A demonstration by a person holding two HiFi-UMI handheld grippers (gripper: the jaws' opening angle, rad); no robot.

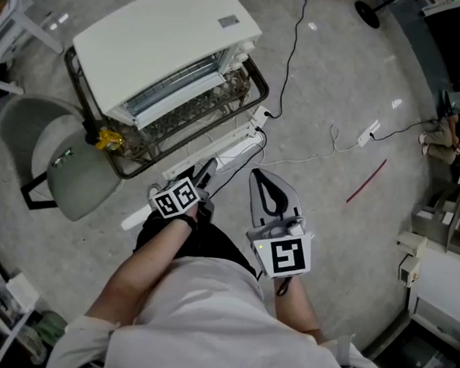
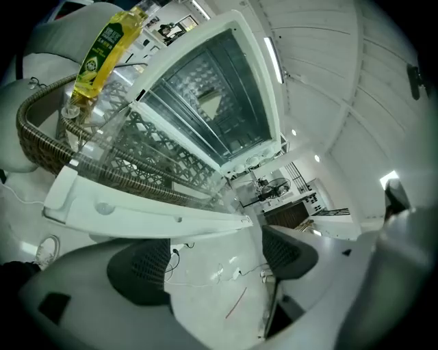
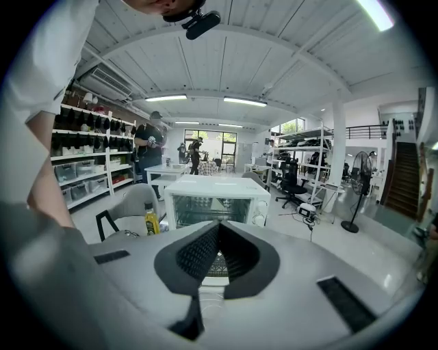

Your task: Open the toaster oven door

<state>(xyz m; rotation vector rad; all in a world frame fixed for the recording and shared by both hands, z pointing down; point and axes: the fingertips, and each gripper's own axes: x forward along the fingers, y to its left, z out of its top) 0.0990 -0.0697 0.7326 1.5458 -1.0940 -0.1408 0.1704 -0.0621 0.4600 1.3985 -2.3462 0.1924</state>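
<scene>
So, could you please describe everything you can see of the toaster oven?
The toaster oven is a white, boxy, metal-looking unit standing upright in a shallow wicker basket. Its glass door is open, folded down roughly level over the basket, with a white handle bar along its free edge. A shiny cavity shows inside. Pale knobs sit beside the opening. The left gripper, jaws apart, hovers by the handle without holding it.
</scene>
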